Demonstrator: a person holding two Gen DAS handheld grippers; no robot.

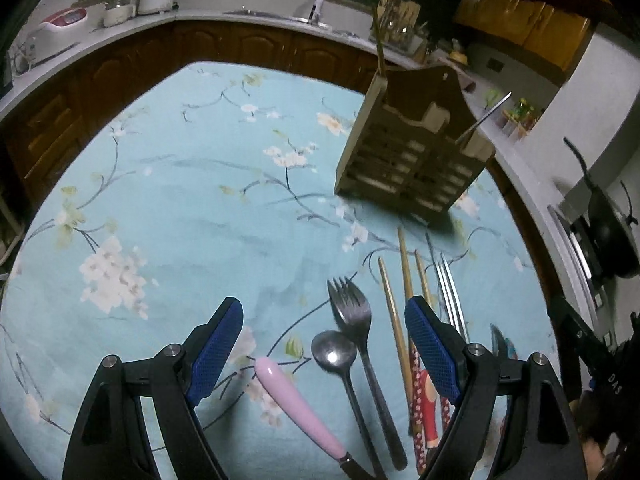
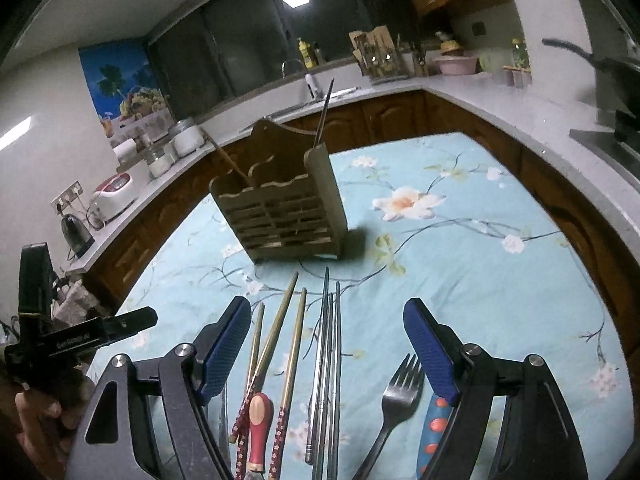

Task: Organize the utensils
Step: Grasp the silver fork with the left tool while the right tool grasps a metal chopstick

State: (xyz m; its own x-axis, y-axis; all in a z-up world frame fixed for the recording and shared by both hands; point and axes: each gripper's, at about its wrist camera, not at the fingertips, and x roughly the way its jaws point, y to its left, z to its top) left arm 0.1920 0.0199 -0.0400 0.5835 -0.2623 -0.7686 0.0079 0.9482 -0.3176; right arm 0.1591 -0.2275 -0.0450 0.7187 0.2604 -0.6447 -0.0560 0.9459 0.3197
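Utensils lay low in both frames, long axes toward the wooden caddy (image 2: pixel 280 204) at upper centre; my right gripper (image 2: pixel 328 328) gaped empty over the steel chopsticks (image 2: pixel 330 344), my left gripper (image 1: pixel 324 332) equally wide over a fork (image 1: pixel 352 312).

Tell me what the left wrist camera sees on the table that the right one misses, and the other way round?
Only the left view shows the pink-handled knife and the spoon. Only the right view shows the blue-handled utensil with red dots and the red-handled utensil. Both show the wooden utensil holder, wooden chopsticks, metal chopsticks and open claws.
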